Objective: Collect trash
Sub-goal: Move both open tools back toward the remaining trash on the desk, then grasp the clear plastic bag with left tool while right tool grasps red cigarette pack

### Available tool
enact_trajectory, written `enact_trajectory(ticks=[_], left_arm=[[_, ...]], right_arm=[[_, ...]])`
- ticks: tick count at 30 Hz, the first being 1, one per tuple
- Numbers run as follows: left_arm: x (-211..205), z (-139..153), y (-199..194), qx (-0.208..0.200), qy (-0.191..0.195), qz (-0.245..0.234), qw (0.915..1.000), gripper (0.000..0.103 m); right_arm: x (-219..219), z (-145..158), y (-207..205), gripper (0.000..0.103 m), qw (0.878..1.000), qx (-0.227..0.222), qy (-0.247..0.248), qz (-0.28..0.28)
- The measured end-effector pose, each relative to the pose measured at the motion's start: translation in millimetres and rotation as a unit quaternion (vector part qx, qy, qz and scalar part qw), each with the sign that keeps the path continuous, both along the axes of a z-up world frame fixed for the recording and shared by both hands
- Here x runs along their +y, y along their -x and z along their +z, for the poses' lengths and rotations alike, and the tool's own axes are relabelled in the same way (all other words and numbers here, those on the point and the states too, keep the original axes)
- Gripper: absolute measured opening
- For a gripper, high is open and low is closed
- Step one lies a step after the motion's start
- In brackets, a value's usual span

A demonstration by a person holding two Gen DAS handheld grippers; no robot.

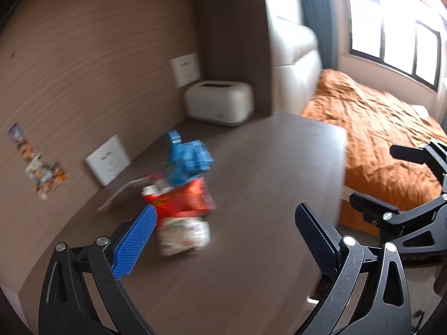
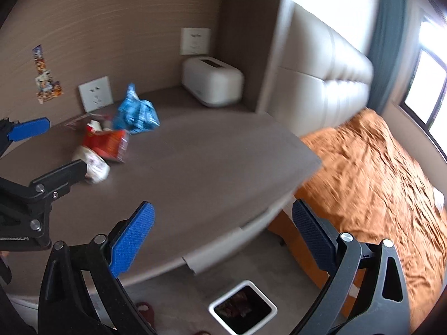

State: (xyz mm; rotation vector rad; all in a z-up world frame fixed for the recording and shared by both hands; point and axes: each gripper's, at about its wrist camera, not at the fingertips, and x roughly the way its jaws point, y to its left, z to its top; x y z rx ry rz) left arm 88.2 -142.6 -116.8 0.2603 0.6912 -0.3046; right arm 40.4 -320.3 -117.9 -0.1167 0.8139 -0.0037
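The trash sits in a little pile on the brown table (image 1: 251, 195). There is a blue wrapper (image 1: 188, 160), a red snack bag (image 1: 184, 201) and a white packet (image 1: 183, 236). In the left wrist view the pile is just in front of the left claw (image 1: 223, 231), close to its left fingertip (image 1: 137, 240). The white packet is nearest to that fingertip, the red snack bag lies right behind it, and the blue wrapper stands behind the red one. The pictures are blurry, so the words on the bags cannot be read.

The left claw is spread wide and holds nothing. The right claw (image 2: 223, 231) is spread wide too, with nothing between its fingers. It hangs over the near edge of the table, and the trash pile is far ahead of it and off to its left.

Under the right claw, down on the floor, is a white trash bin (image 2: 268, 301) with some dark stuff inside.

Far ahead of both claws, in the back corner of the table, is a white toaster (image 1: 219, 102). A white wall socket (image 1: 107, 160) is on the wall behind the pile. A colorful sticker (image 1: 36, 162) is on the wall to the left. To the right of both claws is a bed with an orange blanket (image 1: 377, 128).
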Motion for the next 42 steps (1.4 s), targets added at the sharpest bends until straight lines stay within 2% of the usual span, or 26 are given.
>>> enact_trajectory(ticks=[4,10,14,20,21,22,23,26,28,33,35,37,42], left_arm=[[38,-8,-13,0.008,0.002,0.027,0.9996,0.098],[65,-30,-23,0.036,0.021,0.014,0.999,0.098],[59,-48,-31,0.044,0.004,-0.005,0.999,0.098],[41,-64,-47,0.039,0.004,-0.005,0.9992,0.096],[42,-66,-50,0.042,0.009,0.0,0.9991,0.094],[44,-69,-55,0.054,0.021,0.004,0.9983,0.084],[47,-72,-59,0.065,0.031,0.01,0.9974,0.078],[54,-81,-68,0.087,0.058,0.002,0.9945,0.077],[54,-89,-72,0.094,0.048,-0.001,0.9944,0.071],[57,-102,-81,0.122,0.053,-0.002,0.9912,0.059],[59,-106,-84,0.129,0.057,0.001,0.99,0.054],[59,-107,-84,0.128,0.055,0.001,0.9902,0.052],[59,-102,-81,0.117,0.045,0.003,0.9921,0.05]], right_arm=[[27,5,-19,0.098,1.0,-0.004,0.005,0.022],[57,2,-49,0.098,0.999,0.009,-0.009,0.043],[73,-5,-72,0.098,0.997,0.037,-0.032,0.061],[102,-14,-113,0.098,0.989,0.078,-0.082,0.091],[109,-19,-120,0.098,0.988,0.09,-0.078,0.094],[117,-27,-130,0.098,0.987,0.109,-0.074,0.097],[122,-32,-135,0.098,0.985,0.118,-0.082,0.1],[131,-46,-151,0.098,0.977,0.139,-0.121,0.111],[141,-55,-160,0.098,0.975,0.149,-0.12,0.111],[160,-74,-177,0.098,0.97,0.179,-0.115,0.121],[164,-80,-182,0.094,0.967,0.19,-0.116,0.125],[166,-82,-185,0.089,0.967,0.191,-0.117,0.124],[162,-75,-180,0.088,0.971,0.167,-0.116,0.122]])
